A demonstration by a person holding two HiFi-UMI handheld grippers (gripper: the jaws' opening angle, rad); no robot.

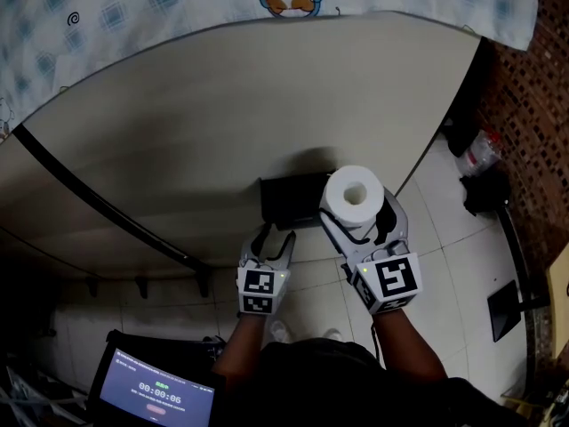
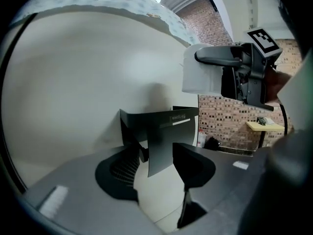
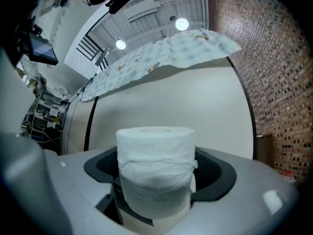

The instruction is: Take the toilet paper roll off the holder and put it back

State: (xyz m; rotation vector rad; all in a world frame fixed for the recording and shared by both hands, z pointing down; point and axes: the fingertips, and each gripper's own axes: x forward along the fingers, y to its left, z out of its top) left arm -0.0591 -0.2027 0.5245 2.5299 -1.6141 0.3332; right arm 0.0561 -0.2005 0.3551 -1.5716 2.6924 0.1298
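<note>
A black wall-mounted holder (image 1: 286,198) sits on the pale wall (image 1: 196,114). My left gripper (image 1: 275,238) is just below it and stands open; in the left gripper view the holder's black flap (image 2: 161,136) hangs between the fingers, with neither pad pressing on it. The white toilet paper roll (image 1: 354,194) is off the holder, just to its right, with its hollow core facing the head camera. My right gripper (image 1: 358,213) is shut on it, one finger on each side. In the right gripper view the roll (image 3: 155,165) fills the gap between the jaws.
A patterned cloth (image 1: 133,7) hangs over the wall's top. A dark bar (image 1: 98,203) runs slantwise across the wall at left. A tablet with a timer (image 1: 160,394) is at lower left. Dark items (image 1: 484,189) lie on the tiled floor by the brick wall (image 1: 533,105).
</note>
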